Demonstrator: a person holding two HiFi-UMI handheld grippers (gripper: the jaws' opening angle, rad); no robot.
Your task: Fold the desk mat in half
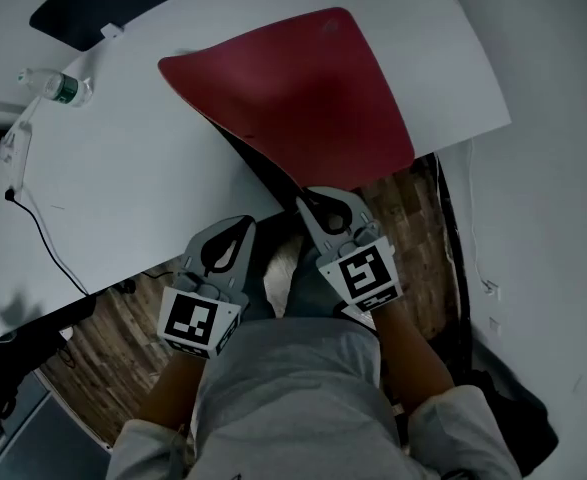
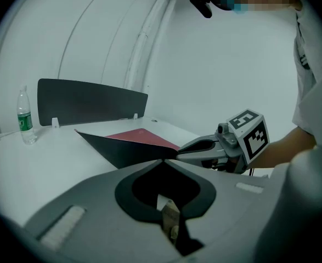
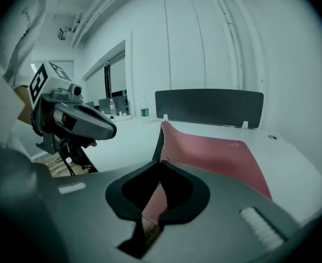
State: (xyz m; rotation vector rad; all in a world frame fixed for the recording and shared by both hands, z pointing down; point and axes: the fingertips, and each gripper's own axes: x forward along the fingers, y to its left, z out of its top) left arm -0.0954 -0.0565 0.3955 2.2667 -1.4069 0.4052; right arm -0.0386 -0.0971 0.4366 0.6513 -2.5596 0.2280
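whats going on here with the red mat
A person holds a claw tool in each hand at a white table. The right claw is shut on the near edge of the red desk mat, holding that edge raised off the table so the dark underside shows. The left claw is shut with nothing in it, near the table's front edge. The mat is not yet folded over.

left gripper (image 1: 243,224): jaws together, nothing in them, held low by the body
right gripper (image 1: 305,201): pinched tight on the desk mat (image 1: 303,93) edge, slightly ahead
forearms: left forearm (image 1: 170,393), right forearm (image 1: 415,353), both bare, reaching forward
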